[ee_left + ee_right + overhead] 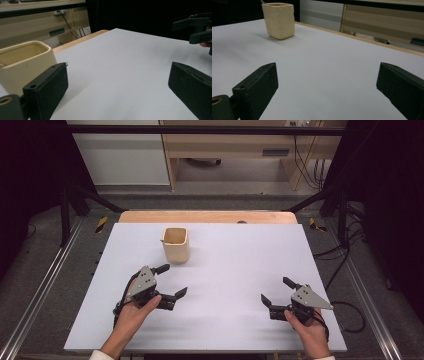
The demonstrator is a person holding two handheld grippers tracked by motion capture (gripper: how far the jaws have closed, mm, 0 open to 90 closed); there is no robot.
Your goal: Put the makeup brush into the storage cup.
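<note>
Gaping left gripper (171, 280) near cup (175, 244), bare table (225, 270) beyond.

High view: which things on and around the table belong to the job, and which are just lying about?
In the job:
- cream cup, upright on the white table, something thin poking above its rim
- left gripper, open, nearest the cup
- right gripper, open

Lying about:
- wooden desk behind the table
- cables on the floor

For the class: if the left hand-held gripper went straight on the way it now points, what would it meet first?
Probably nothing: the left hand-held gripper points across bare table. The cream cup sits off to one side, so the way looks free.
</note>
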